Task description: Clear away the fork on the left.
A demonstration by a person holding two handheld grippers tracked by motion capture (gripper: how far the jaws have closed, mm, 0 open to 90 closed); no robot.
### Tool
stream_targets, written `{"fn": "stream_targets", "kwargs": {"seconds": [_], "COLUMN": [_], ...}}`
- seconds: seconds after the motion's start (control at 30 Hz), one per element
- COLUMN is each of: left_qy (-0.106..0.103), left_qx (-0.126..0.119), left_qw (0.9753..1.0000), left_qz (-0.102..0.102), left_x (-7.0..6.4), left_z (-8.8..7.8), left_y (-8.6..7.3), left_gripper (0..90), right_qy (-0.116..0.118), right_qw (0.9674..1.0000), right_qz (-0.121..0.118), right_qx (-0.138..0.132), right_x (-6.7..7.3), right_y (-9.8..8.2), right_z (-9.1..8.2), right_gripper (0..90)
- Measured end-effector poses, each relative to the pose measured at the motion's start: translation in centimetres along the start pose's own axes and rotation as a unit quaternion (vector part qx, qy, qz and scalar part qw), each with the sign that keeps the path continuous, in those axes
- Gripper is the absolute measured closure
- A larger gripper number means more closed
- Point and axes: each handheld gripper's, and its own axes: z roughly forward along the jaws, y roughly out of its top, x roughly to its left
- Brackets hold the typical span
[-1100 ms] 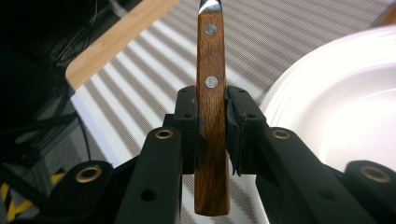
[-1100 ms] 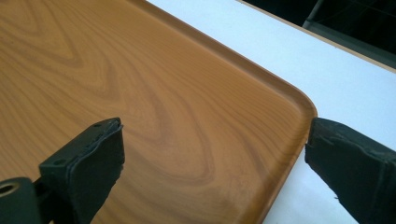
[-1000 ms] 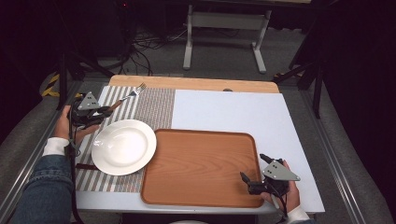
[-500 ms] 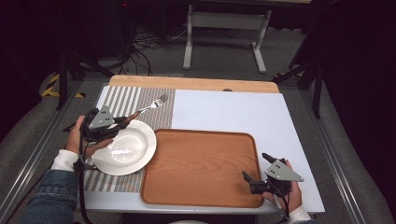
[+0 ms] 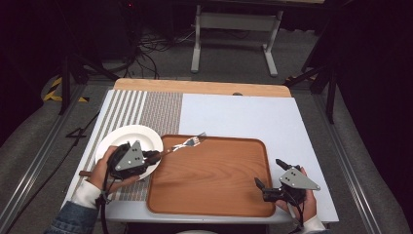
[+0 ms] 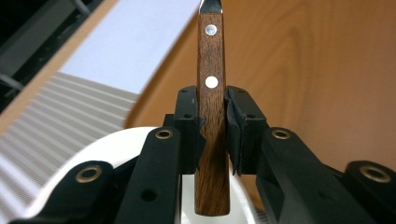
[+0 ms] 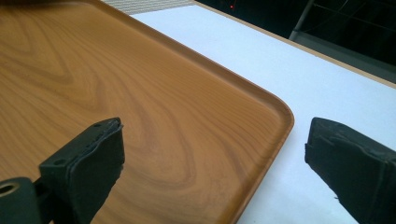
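Left gripper (image 5: 155,156) clenches fork (image 5: 187,143) by its wooden handle (pads either side), tines over the tray (image 5: 214,195) upper-left rim, frame centre. Right gripper (image 5: 270,178) released, lower right.

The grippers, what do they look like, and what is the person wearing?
Each gripper, left and right, is black with a grey three-cornered plate on top. The jaws are black with brass-coloured rivets. A black cable trails from the left one. The sleeves are blue denim over white cuffs.
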Motion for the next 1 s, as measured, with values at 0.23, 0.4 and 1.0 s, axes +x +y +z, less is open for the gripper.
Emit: {"fn": "stream_targets", "kwargs": {"seconds": [0.23, 0.4, 1.0], "left_qy": [-0.045, -0.073, -0.101], "left_qx": [0.024, 0.041, 0.063], "left_qw": [0.9986, 0.9962, 0.9928], "left_qz": [0.016, 0.024, -0.009], "left_x": [-3.8, -5.5, -7.6], "left_z": [1.7, 2.7, 3.8], "left_y": [0.4, 0.2, -1.8], "left_gripper": [76.1, 76.0, 75.2], "right_qy": [-0.002, 0.0, 0.002], "right_qw": [1.0, 1.0, 1.0], "right_qz": [0.0, -0.001, -0.008], "right_qx": [-0.003, -0.002, -0.001], "right_x": [0.0, 0.0, 0.1], "right_y": [0.0, 0.0, 0.1], "right_z": [-0.1, -0.1, -0.1], "right_gripper": [5.6, 5.6, 5.6]}}
